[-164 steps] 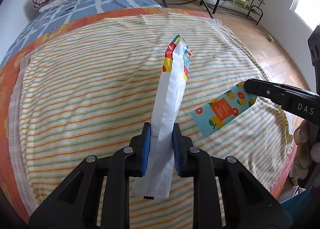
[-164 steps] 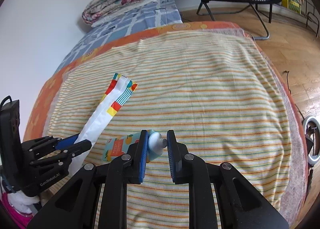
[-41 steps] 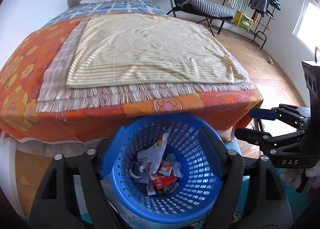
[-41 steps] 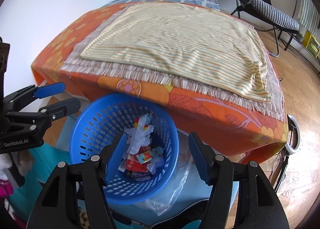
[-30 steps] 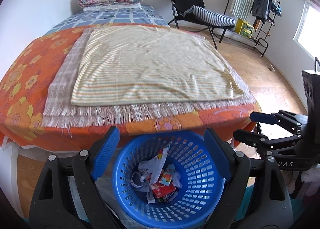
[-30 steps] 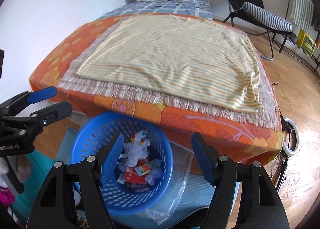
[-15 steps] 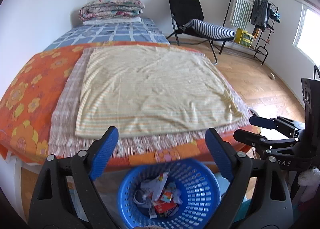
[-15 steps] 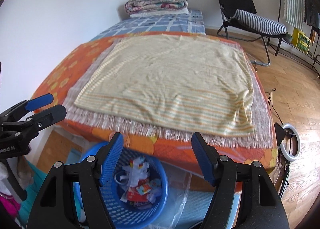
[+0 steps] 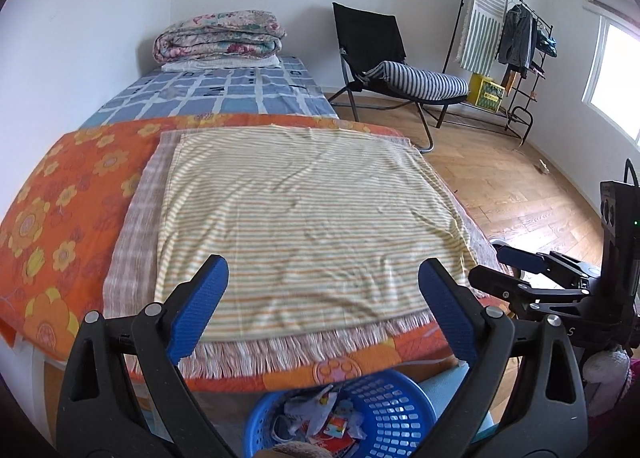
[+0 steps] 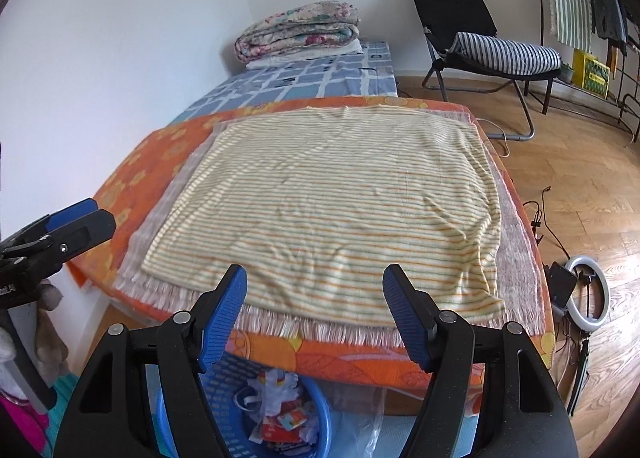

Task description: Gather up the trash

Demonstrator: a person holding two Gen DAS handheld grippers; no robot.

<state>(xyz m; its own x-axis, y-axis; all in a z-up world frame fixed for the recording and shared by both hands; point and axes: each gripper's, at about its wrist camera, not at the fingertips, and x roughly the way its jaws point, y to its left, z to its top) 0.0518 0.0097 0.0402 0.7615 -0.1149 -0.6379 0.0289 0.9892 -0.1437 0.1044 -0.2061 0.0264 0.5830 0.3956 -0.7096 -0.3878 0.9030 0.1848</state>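
Blue plastic basket (image 9: 384, 414) sits on the floor at the foot of the bed (image 9: 60, 218), low in the left wrist view, w/ trash (image 9: 320, 418) piled inside: crumpled white bits & bright wrappers. Left hand-held gripper (image 9: 322, 290) hangs above it, jaws spread wide & just been opening, nothing btwn them. Striped yellow cloth (image 9: 304, 218) lies flat on the bed. Right hand-held gripper (image 9: 504, 270) pokes in from the right edge.

Right wrist view: right hand-held gripper (image 10: 314, 296) has jaws well apart, holding nothing, the cloth (image 10: 340, 198) behind. Basket (image 10: 320, 410) shows below, just under the bed's orange edge (image 10: 340, 358), trash (image 10: 280, 414) in it. Left hand-held gripper (image 10: 76, 222) at the left edge. Ring light (image 10: 588, 290) on the wood floor at right.
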